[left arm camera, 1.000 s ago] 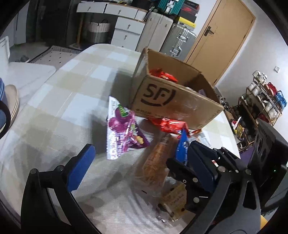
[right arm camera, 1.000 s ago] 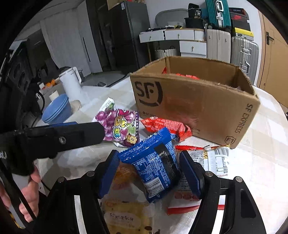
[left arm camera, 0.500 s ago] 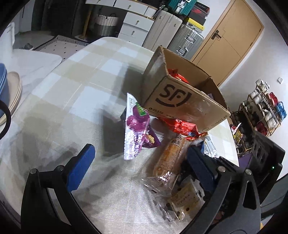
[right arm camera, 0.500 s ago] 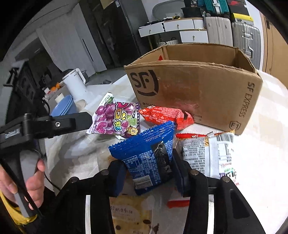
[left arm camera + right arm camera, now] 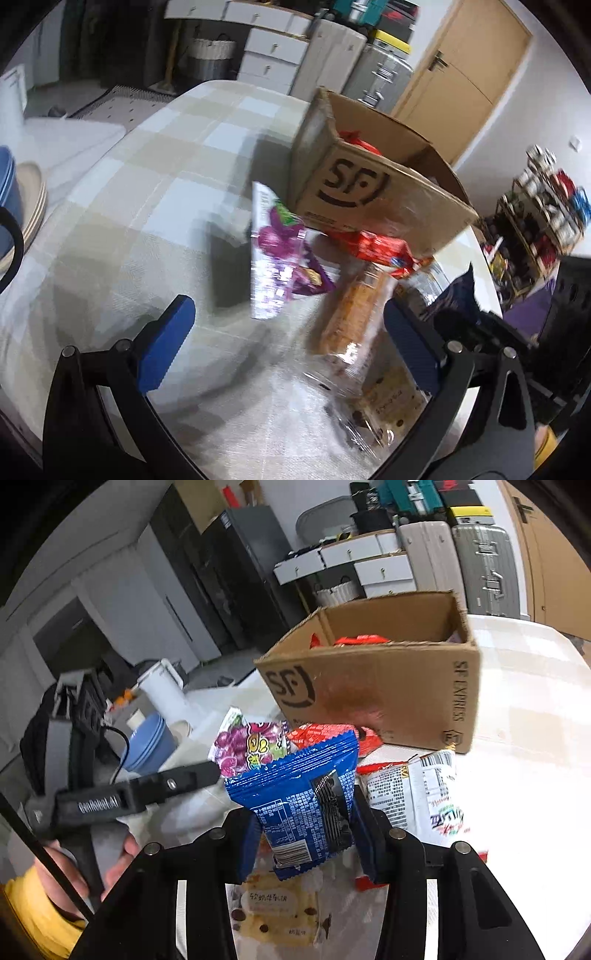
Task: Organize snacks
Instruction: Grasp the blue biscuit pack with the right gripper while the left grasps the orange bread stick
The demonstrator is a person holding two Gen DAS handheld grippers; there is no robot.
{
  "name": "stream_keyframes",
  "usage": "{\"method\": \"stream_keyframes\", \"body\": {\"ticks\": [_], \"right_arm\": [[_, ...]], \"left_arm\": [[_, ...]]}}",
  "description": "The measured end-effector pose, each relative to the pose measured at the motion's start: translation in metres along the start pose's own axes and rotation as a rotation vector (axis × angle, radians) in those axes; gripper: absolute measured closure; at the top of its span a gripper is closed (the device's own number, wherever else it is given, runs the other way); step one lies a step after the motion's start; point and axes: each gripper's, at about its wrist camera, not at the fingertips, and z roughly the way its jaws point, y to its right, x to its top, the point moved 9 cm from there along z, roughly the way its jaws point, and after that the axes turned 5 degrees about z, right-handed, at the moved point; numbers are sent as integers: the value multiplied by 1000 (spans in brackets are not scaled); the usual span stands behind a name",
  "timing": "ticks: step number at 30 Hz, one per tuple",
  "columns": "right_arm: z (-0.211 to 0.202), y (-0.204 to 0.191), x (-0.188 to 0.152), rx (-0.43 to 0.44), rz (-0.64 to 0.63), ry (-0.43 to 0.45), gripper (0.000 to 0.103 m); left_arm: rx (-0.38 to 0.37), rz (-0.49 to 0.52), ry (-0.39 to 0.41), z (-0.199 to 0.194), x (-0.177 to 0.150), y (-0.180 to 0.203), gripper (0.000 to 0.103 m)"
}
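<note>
My right gripper [image 5: 306,838] is shut on a blue snack bag [image 5: 303,797] and holds it above the table, in front of the open cardboard box [image 5: 388,694]; the bag also shows at the right of the left wrist view [image 5: 456,295]. The box [image 5: 369,199] has red packets inside. My left gripper [image 5: 288,339] is open and empty, low over the table. Ahead of it lie a purple grape snack bag [image 5: 277,254], a red packet [image 5: 376,247] and an orange clear-wrapped pastry [image 5: 347,314].
A white printed packet [image 5: 417,797] and a yellow-white cake pack [image 5: 273,912] lie under the right gripper. Blue bowls [image 5: 147,742] and a white kettle [image 5: 164,690] stand on a side counter at left. Suitcases and drawers are behind the table.
The right gripper closed on the blue bag and lifted it off the table toward the box. The left gripper shifted a little nearer the snacks and stayed open.
</note>
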Motion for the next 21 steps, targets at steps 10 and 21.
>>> {"method": "stream_keyframes", "body": {"ticks": [10,21], "right_arm": [[-45,15,12,16,86,96,59],[-54,29,15,21,117,94,59]], "left_arm": [[56,204,-52,26,-13,48,1],[123,286,-160,65,-30,67,37]]}}
